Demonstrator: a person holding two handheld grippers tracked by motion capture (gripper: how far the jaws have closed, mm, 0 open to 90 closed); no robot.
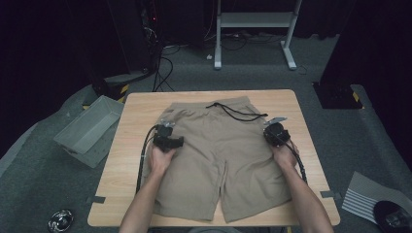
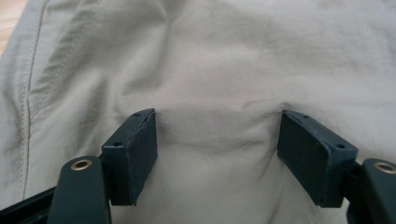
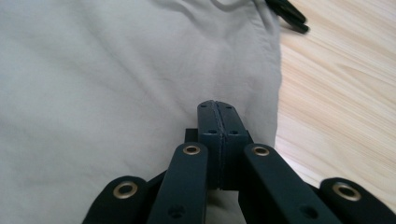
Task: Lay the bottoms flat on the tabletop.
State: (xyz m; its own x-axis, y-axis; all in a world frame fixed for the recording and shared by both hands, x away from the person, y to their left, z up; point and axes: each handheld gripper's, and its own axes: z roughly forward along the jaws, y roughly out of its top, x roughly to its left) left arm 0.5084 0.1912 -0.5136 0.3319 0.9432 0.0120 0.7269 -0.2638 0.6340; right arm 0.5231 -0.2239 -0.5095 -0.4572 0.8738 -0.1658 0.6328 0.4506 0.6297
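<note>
Shorts (image 1: 221, 155) of khaki cloth lie flat on the wooden table (image 1: 131, 141), waistband toward the far edge and both legs pointing back at the person. Their fabric is a smooth, matte woven cotton-like weave, creased softly in shallow folds, with a double row of stitching along a side seam in the left gripper view. A black drawstring (image 1: 238, 112) loops out of the elastic-gathered waistband and trails over the front; its dark ends lie on the bare wood in the right gripper view.

On the shorts' left side sits the left gripper (image 2: 217, 149), its jaws spread wide, the blocky dark rubber pads pressed down onto the cloth and a low ridge of fabric puckered between them, not pinched. At the right side seam is the right gripper (image 3: 218, 122), its two flat pads clenched together face to face above the cloth near the hem edge; whether any fabric is caught in them I cannot tell. The tabletop is pale, straight-grained laminate with rounded corners.
</note>
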